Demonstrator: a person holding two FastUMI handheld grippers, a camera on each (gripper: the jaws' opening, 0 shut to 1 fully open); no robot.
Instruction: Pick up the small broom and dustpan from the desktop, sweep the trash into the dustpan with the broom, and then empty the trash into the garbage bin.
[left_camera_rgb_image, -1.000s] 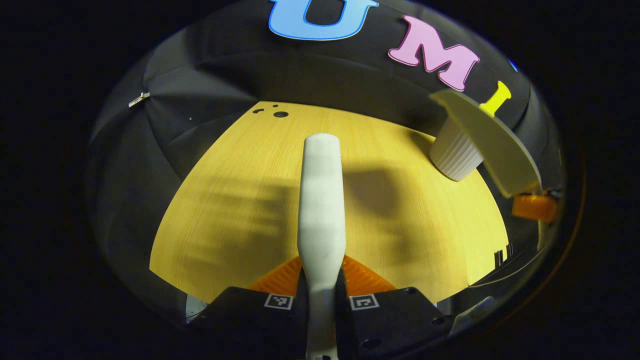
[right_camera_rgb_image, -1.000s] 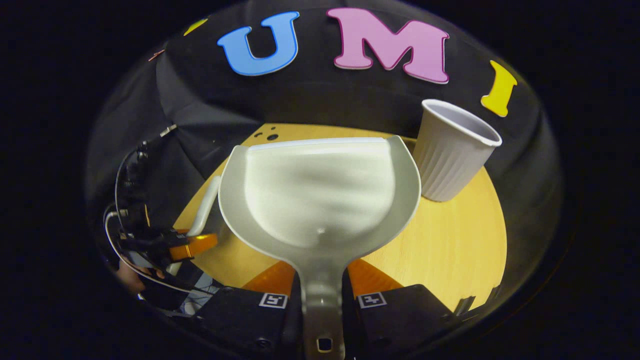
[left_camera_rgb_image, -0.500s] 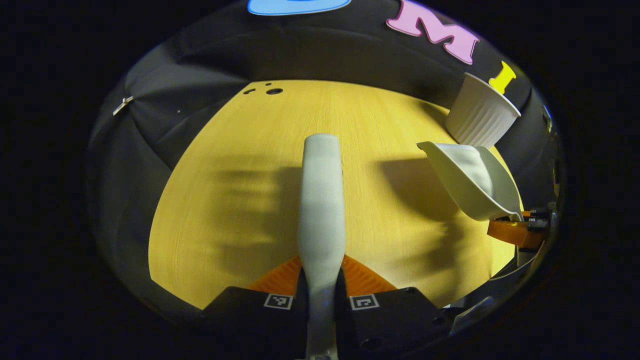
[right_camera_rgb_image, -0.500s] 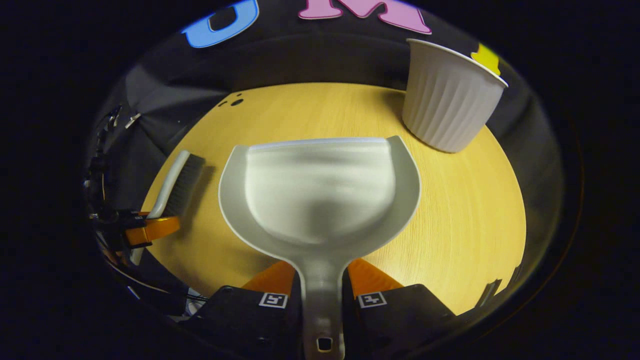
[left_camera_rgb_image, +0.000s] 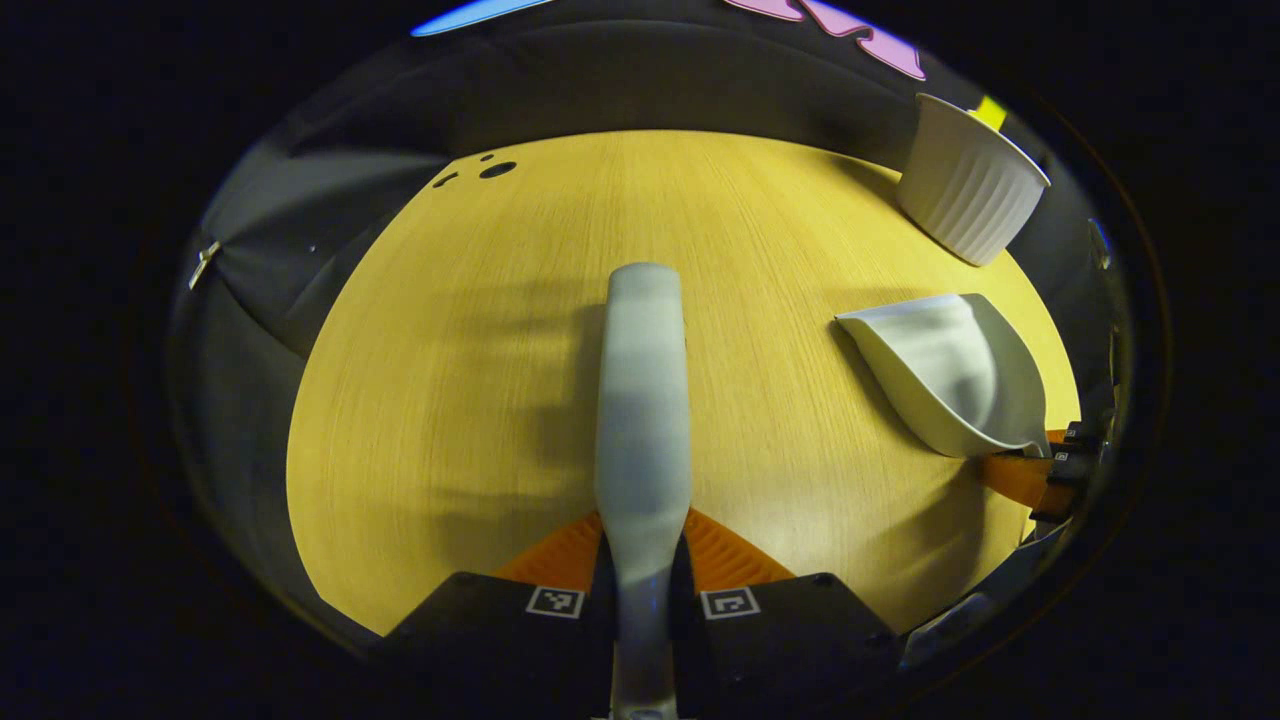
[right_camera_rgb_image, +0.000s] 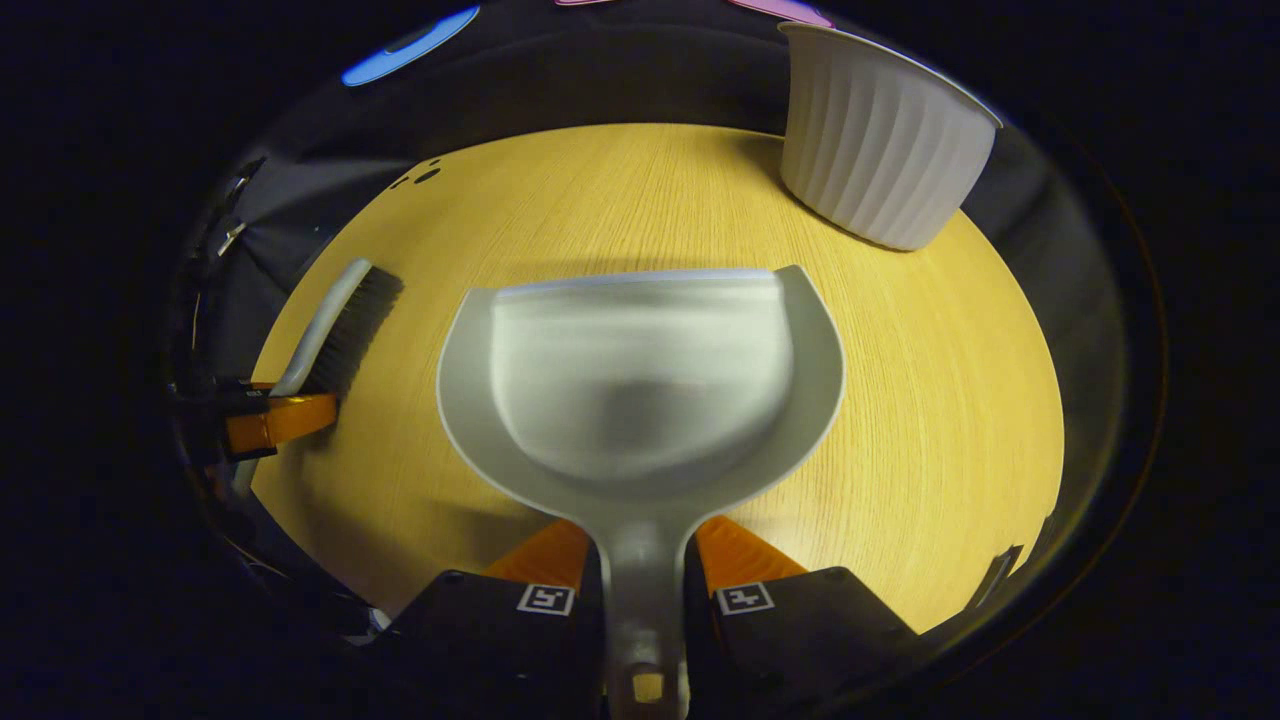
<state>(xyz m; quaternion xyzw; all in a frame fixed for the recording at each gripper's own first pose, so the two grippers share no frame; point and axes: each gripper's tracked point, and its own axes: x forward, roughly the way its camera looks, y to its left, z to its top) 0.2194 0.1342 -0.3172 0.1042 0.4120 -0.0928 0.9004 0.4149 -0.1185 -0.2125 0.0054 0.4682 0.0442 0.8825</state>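
At the left edge of the surface (right_camera_rgb_image: 960, 400), the left gripper (left_camera_rgb_image: 642, 560) is holding the small broom (left_camera_rgb_image: 643, 400) by its handle, its jaws closing narrowly on the slim neck just behind the head; in the right gripper view the dark bristles (right_camera_rgb_image: 360, 325) are pointing down toward the wood. The broom is looking light and rigid in the handle, soft only at the bristles, so the neck seems the sound place to take hold; smooth plastic there could be twisting in the jaws if the bristles are pressing hard. Toward the middle, the right gripper (right_camera_rgb_image: 642, 575) is clamping the dustpan (right_camera_rgb_image: 640, 390) by its flat handle, the scoop reaching forward with its lip toward the far edge. It is appearing thin, stiff and light, and likely slick, so a grip far back on the handle is giving leverage that may let the scoop tip. No trash is showing on the wood or in the scoop. At the far right corner, the ribbed white garbage bin (right_camera_rgb_image: 880, 150) is standing upright, looking light enough to be knocked over by a nudge.
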